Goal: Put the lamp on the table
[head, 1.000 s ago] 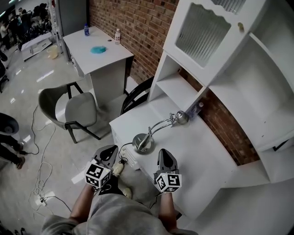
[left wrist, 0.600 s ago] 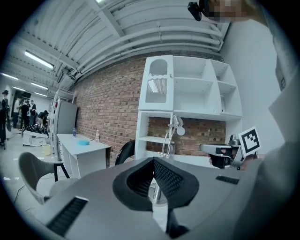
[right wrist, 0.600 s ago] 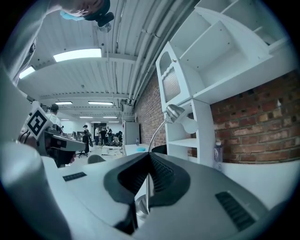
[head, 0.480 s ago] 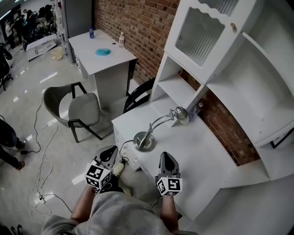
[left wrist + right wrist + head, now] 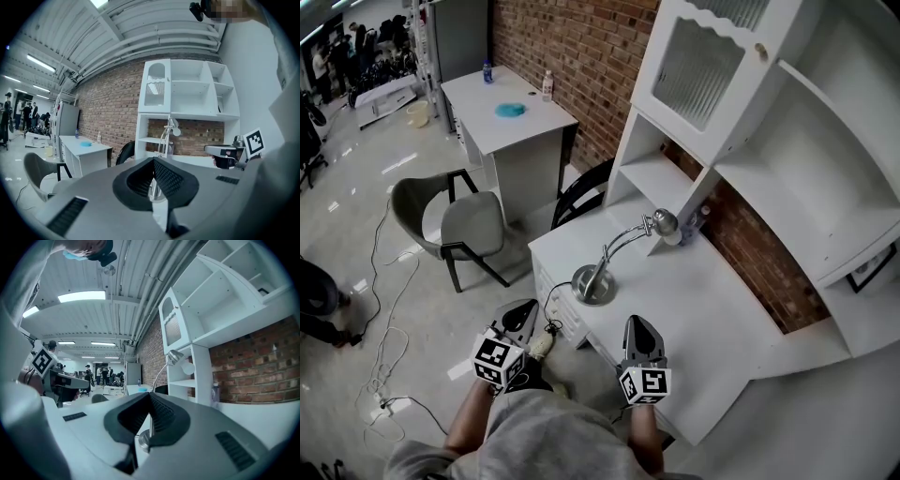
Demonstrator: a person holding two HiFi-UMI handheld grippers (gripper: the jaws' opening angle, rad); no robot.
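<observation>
A silver desk lamp (image 5: 593,284) stands upright on the white table (image 5: 698,309), its round base near the table's front left edge and its curved neck reaching toward the shelf unit. Both grippers hang in front of the table over the person's lap, apart from the lamp. My left gripper (image 5: 525,309) is shut with nothing in it, and so is my right gripper (image 5: 638,324). In the left gripper view the lamp (image 5: 167,133) rises beyond the closed left gripper (image 5: 153,161). The right gripper view shows the lamp (image 5: 175,356) past the closed right gripper (image 5: 150,397).
A tall white shelf unit (image 5: 750,122) with a glass door stands on the table against the brick wall. A small bottle (image 5: 705,219) sits by its post. A grey chair (image 5: 450,220), a second white desk (image 5: 511,117) and floor cables (image 5: 380,347) lie to the left.
The head view has shifted slightly. The lamp and both grippers keep their places, both grippers still shut and empty.
</observation>
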